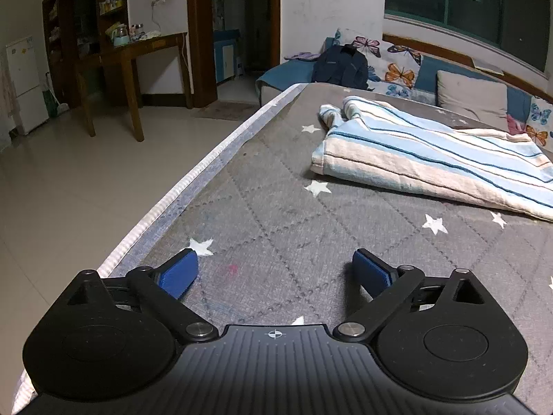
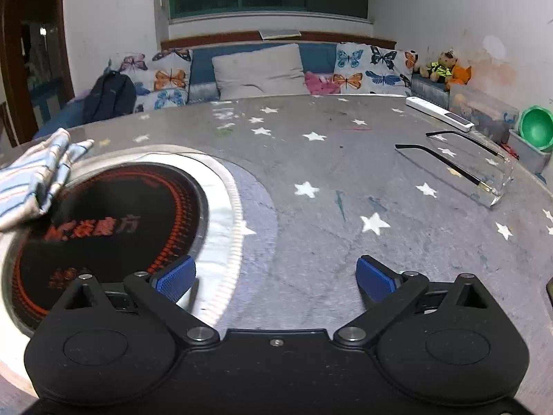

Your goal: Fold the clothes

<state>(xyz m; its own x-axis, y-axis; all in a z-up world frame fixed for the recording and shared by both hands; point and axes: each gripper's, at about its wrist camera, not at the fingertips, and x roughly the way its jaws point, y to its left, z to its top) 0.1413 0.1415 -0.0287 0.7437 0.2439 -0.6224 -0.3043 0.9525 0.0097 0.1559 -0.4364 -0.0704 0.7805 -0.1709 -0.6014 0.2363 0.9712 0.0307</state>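
Floor: tiled floor [image 1: 69, 180] is running down the left of my left wrist view, with a wooden desk [image 1: 138, 52] and a white fridge [image 1: 24, 79] standing far back.
Table edge: pale trim [image 1: 193, 176] is cutting diagonally between floor and the grey star-print cover [image 1: 276, 214] I am working over.
Left gripper: my left gripper [image 1: 274, 271] is hovering low over the cover near that edge, jaws spread wide, blue pads [image 1: 179, 271] holding nothing.
Garment: striped garment [image 1: 432, 159] is lying loosely bunched on the cover, ahead and to the right of the left gripper, well apart from it.
Backdrop: dark jacket [image 1: 340, 65] and butterfly cushions [image 1: 397, 65] are sitting beyond the table.
Garment, right view: a corner of it [image 2: 34, 180] is showing at the far left, overlapping the rim of a round hob [image 2: 114, 228] set in the table.
Right gripper: my right gripper [image 2: 275, 278] is hanging over bare cover just right of the hob, jaws wide apart and empty, garment well off to its left.
Far right: glasses [image 2: 449, 162], a white power strip [image 2: 439, 114], a green bowl [image 2: 537, 128] and plush toys [image 2: 446, 67] are lying near the wall.
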